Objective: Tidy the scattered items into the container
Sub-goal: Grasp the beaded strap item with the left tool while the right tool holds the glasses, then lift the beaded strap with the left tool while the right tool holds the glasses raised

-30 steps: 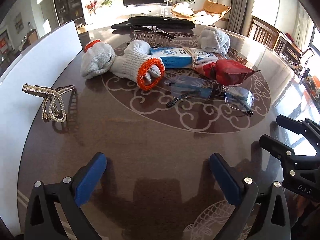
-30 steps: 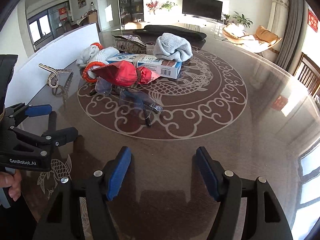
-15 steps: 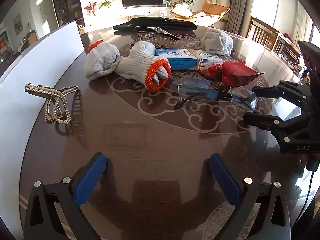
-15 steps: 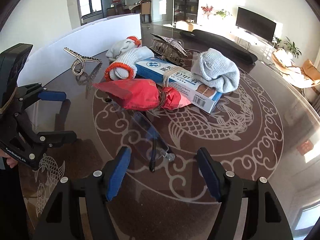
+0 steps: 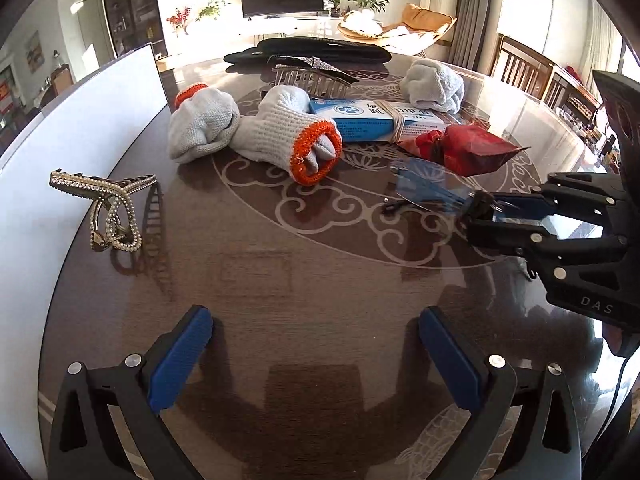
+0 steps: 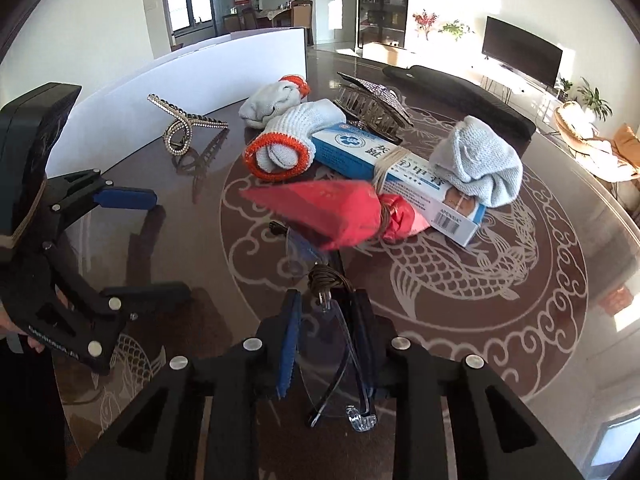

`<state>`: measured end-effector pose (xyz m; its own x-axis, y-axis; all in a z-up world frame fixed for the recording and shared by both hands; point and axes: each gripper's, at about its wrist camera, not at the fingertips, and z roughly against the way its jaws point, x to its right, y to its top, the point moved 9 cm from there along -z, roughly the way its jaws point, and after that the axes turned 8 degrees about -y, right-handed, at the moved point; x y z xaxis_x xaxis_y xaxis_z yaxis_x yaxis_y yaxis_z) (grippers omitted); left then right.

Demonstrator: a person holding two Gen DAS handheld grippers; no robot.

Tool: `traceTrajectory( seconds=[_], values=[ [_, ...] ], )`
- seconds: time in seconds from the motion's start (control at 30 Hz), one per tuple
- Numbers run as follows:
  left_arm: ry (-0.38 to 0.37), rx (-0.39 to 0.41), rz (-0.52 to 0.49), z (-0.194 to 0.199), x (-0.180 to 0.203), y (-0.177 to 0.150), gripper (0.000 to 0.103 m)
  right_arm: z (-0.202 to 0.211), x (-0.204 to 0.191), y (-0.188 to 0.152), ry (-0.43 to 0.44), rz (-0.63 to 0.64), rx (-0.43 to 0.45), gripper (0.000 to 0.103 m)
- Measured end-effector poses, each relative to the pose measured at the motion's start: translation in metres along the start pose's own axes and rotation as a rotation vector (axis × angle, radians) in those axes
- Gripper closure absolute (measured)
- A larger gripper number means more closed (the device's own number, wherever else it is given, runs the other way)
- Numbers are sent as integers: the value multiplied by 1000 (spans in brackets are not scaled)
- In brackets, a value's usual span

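Observation:
My right gripper (image 6: 326, 304) is shut on the clear rimless glasses (image 6: 338, 364), one lens between its blue pads; it also shows in the left wrist view (image 5: 480, 210) with the glasses (image 5: 424, 188). A red pouch (image 6: 332, 212) (image 5: 464, 150) lies just beyond. Behind it are a blue-white box (image 6: 396, 178) (image 5: 376, 120), orange-cuffed gloves (image 6: 288, 136) (image 5: 280, 132), a grey cloth (image 6: 480, 168) (image 5: 434, 86), a large hair claw (image 6: 372, 108) (image 5: 310, 76) and a rhinestone clip (image 6: 180, 128) (image 5: 112, 208). My left gripper (image 5: 316, 356) is open and empty; it also shows in the right wrist view (image 6: 132, 240).
All lies on a round brown glass-topped table (image 5: 320, 280) with a dragon pattern. A white board (image 5: 60, 152) stands along the left edge. A long black pouch (image 5: 308, 48) lies at the far side. Chairs stand beyond the right edge.
My right gripper moved forward to the glasses and shut on a lens. The left gripper stayed open and nearly still.

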<state>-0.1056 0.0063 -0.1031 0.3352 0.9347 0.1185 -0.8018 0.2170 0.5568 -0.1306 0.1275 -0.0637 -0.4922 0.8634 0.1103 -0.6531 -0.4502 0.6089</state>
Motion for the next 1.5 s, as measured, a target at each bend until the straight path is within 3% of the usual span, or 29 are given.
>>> traceTrajectory(
  seconds=[0.13, 0.27, 0.4, 0.47, 0.6, 0.97, 1.07, 1.1, 1.17, 1.2, 1.23, 1.27, 1.5],
  values=[
    [-4, -29, -5, 3, -6, -4, 0, 27, 13, -37, -61, -63, -12, 76],
    [54, -46, 94, 14, -38, -14, 0, 41, 16, -55, -104, -118, 6, 76],
    [76, 7, 207, 17, -72, -6, 0, 42, 18, -56, -124, -143, 1, 74],
    [116, 8, 187, 9, -82, 3, 0, 42, 18, -56, -132, -138, 1, 74],
    [116, 34, 167, -3, -91, 21, 0, 42, 17, -56, -128, -141, 1, 74],
    [68, 23, 91, -20, -113, 56, 0, 42, 17, -56, -130, -140, 1, 74],
    [13, 57, 107, -16, -112, 58, 0, 42, 17, -56, -140, -132, 2, 75],
    [-10, 76, 111, -13, -110, 59, 6, 42, 16, -56, -142, -130, 2, 75],
    [-13, 106, 113, -8, -110, 60, 40, 42, 16, -55, -146, -128, 2, 75],
    [-10, 115, 114, -8, -110, 61, 48, 42, 16, -56, -147, -127, 2, 75],
    [-15, 121, 116, -8, -110, 63, 68, 42, 16, -55, -148, -126, 2, 75],
    [-25, 123, 121, -8, -108, 63, 82, 42, 16, -55, -149, -125, 2, 75],
    [-69, 95, 112, -2, -82, 48, 82, 42, 15, -55, -161, -116, 3, 75]
  ],
)
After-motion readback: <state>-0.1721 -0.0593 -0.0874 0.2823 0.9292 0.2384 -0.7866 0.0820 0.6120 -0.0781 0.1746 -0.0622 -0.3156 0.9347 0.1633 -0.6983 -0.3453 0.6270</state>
